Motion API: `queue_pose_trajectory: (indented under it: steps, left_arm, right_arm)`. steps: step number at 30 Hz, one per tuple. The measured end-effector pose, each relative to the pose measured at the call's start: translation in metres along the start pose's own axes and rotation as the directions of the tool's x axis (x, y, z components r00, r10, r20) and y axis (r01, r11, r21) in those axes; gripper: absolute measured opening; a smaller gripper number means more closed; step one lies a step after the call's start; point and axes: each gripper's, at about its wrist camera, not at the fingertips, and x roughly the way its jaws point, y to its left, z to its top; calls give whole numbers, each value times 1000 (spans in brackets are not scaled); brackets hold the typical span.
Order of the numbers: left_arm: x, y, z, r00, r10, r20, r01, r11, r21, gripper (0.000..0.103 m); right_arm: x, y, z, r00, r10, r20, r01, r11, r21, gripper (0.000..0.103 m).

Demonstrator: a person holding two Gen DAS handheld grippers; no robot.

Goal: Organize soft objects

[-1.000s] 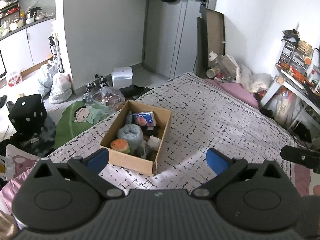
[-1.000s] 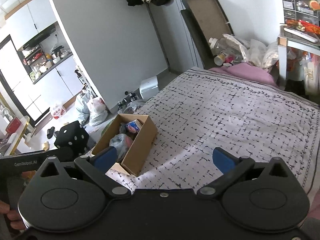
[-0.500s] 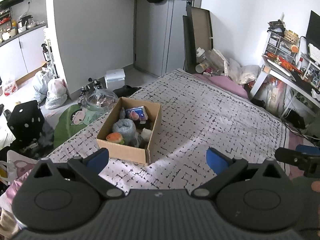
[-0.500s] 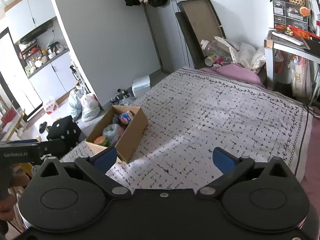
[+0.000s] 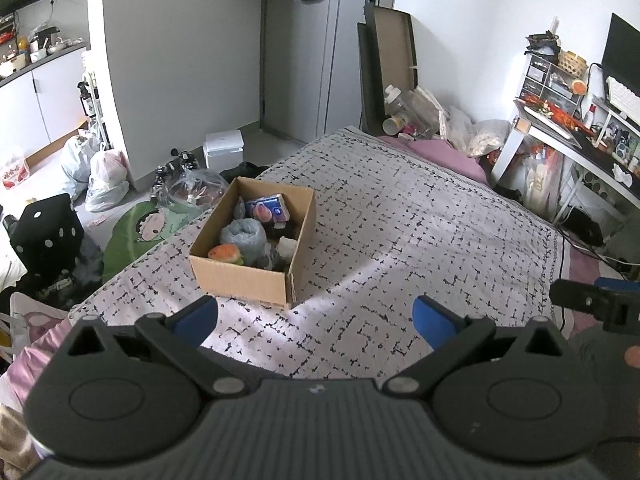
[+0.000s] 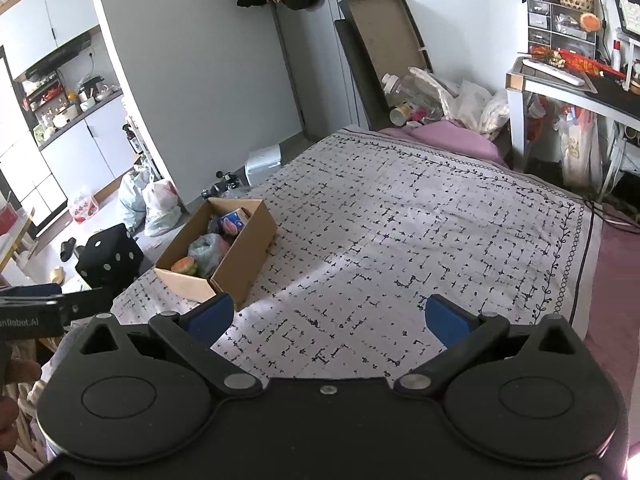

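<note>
**Soft objects gathered in an open carton on the bed**

Soft objects [image 5: 245, 240] are seen packed into a brown cardboard box [image 5: 244, 286], which is set on the patterned bedspread [image 5: 400, 220] near the bed's left edge. Inside the box a rolled grey-blue cloth [image 5: 243, 234] is found at the middle, with a round orange-and-green plush [image 5: 225, 254] lying against the near wall and a blue packet [image 5: 267, 207] tilted toward the far end. Darker items are tucked along the right side — what they are cannot be told. In the right wrist view the same box [image 6: 244, 256] is shown from its corner, its near flap folded outward, the orange plush [image 6: 184, 266] at the near end.

The left gripper [image 5: 316, 318] is held above the near part of the bed, aimed forward and down toward the box; its blue-padded fingers [image 5: 196, 316] are spread wide with nothing between them. The right gripper [image 6: 327, 318] is held in like manner over the bedspread, to the right of the box and well apart from it, its fingers [image 6: 446, 320] equally wide and empty. Each gripper is glimpsed at the edge of the other's view — the right one [image 5: 592, 300] at the left camera's far right, the left one [image 6: 44, 310] at the right camera's far left.
</note>
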Motion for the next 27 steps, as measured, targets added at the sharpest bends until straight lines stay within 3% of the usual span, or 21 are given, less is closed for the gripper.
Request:
queue_pose_trajectory:
  steps: [27]
  left_arm:
    - [-5, 8, 1, 1000, -23, 13, 24, 1000, -17, 103]
  right_arm:
    - [-1, 12, 3, 999, -16, -37, 15, 999, -28, 103]
